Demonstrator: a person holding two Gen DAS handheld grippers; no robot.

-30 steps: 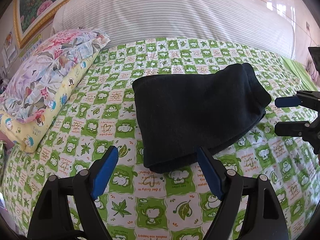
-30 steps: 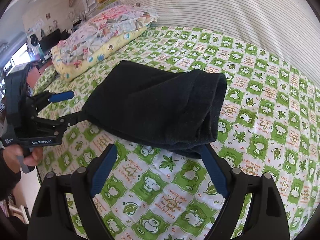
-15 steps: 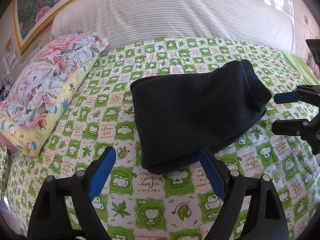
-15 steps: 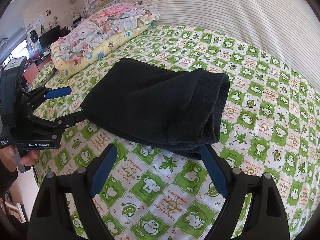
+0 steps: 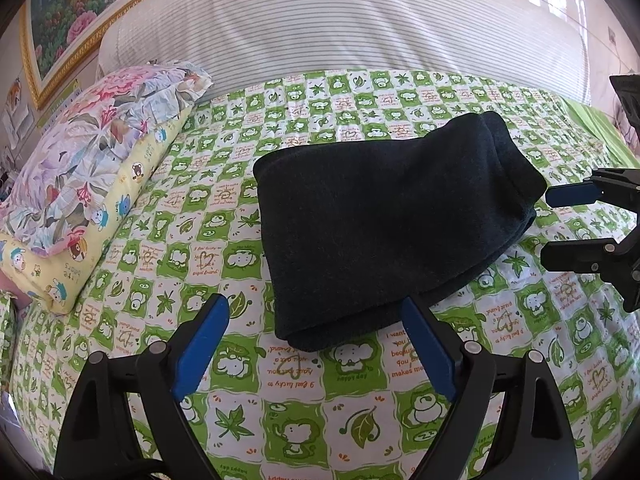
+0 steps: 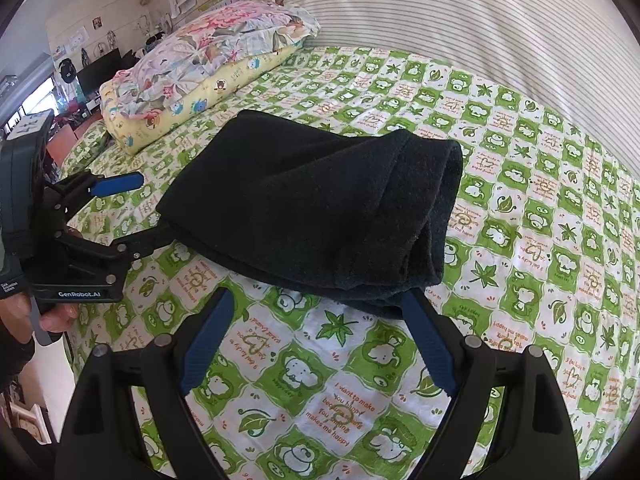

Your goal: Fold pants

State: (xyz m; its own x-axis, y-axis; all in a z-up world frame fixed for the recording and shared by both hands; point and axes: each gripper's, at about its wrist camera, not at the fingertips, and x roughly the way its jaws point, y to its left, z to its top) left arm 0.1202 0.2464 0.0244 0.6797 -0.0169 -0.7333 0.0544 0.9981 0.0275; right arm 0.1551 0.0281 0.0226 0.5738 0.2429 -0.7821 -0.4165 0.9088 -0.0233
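The dark pants [image 5: 384, 220] lie folded into a thick, roughly rectangular bundle on the bed [image 5: 352, 408], on its green-and-white checked sheet printed with elephants and leaves. In the right wrist view the pants [image 6: 316, 216] show stacked layers along the near edge and a rolled fold at the end away from the pillows. The left gripper [image 5: 316, 344] sits just beside one short end of the pants, its blue-padded fingers spread wide with nothing between them; the same left gripper [image 6: 132, 216] appears from the right wrist view with one finger at the corner of the pants, whether touching cannot be told, and the other raised clear of the cloth. The right gripper [image 6: 316, 332] is likewise wide open and empty, just beside a long edge of the pants, one fingertip close against the cloth. From the left wrist view the right gripper [image 5: 548, 228] is near the rolled end, apart from it. Well apart from the pants, a floral pillow [image 5: 100, 160] rests on a yellow cartoon-print pillow [image 5: 92, 240], and a striped cushion [image 5: 340, 28] runs along the far side of the bed.
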